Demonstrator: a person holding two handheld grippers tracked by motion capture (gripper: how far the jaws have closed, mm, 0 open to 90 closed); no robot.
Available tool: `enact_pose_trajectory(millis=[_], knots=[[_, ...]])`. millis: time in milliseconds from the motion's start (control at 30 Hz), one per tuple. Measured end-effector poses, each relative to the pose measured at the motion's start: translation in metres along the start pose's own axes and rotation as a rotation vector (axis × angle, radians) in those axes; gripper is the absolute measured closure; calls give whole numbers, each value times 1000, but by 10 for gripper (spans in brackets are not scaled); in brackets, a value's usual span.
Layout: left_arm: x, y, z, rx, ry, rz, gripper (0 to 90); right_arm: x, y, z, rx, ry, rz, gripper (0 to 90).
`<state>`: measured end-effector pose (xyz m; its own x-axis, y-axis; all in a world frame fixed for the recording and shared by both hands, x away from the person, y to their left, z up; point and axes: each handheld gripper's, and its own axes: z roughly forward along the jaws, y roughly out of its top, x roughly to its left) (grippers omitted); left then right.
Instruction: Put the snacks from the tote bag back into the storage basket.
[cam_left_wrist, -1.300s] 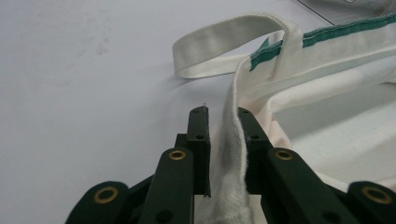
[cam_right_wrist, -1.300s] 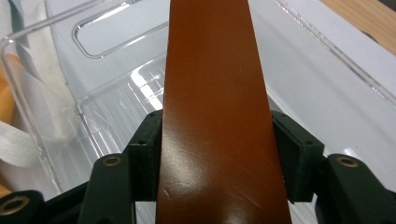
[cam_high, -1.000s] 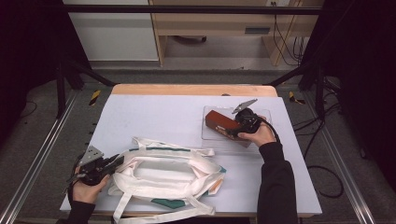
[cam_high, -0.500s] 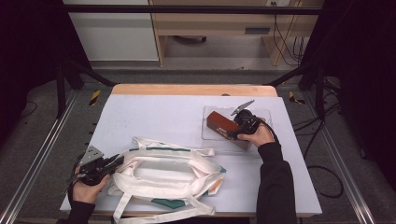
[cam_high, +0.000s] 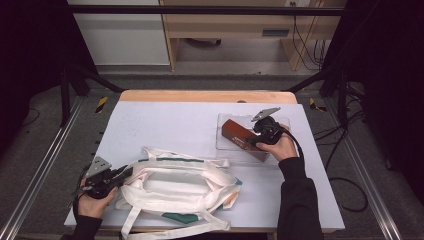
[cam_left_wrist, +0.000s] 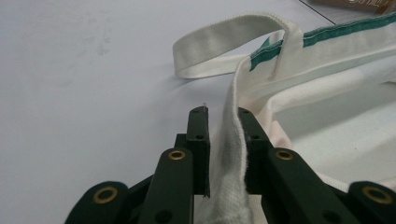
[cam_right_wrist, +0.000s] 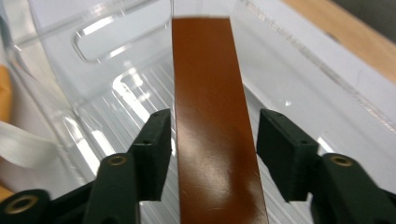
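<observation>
A white cloth tote bag (cam_high: 175, 185) with green trim lies open at the front left of the table. My left gripper (cam_high: 127, 172) is shut on its rim, and in the left gripper view the folded rim (cam_left_wrist: 229, 154) is pinched between the jaws of that gripper (cam_left_wrist: 224, 112). At the right, a long brown box (cam_high: 235, 134) lies in a clear plastic tray (cam_high: 225, 120). My right gripper (cam_high: 250, 141) straddles it. In the right gripper view the box (cam_right_wrist: 210, 93) runs between the jaws of this gripper (cam_right_wrist: 215, 116), which have just been closing; a thin gap shows at the right pad.
The white table top ends in a wooden strip (cam_high: 205, 96) at the far side. Metal frame rails (cam_high: 40, 175) run along both sides. The tray's clear walls (cam_right_wrist: 116, 46) rise close around the box. A loose bag handle (cam_left_wrist: 224, 51) loops on the table.
The right gripper has shifted slightly over the brown box and its top plate has tilted. The left gripper and the bag have not moved.
</observation>
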<state>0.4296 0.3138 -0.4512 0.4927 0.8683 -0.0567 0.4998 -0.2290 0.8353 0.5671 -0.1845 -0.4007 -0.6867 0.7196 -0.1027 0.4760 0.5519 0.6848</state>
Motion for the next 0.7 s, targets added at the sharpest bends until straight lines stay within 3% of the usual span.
enact_pose_trajectory(millis=[233, 500, 700], knots=[[-1, 0, 0, 5, -2, 1, 813, 16, -11, -18, -52, -23, 37, 704], [-1, 0, 0, 7, -3, 0, 822, 20, -24, -19, -31, -31, 77, 854], [-1, 0, 0, 7, -4, 0, 822, 20, -27, -14, 17, -5, 97, 900]])
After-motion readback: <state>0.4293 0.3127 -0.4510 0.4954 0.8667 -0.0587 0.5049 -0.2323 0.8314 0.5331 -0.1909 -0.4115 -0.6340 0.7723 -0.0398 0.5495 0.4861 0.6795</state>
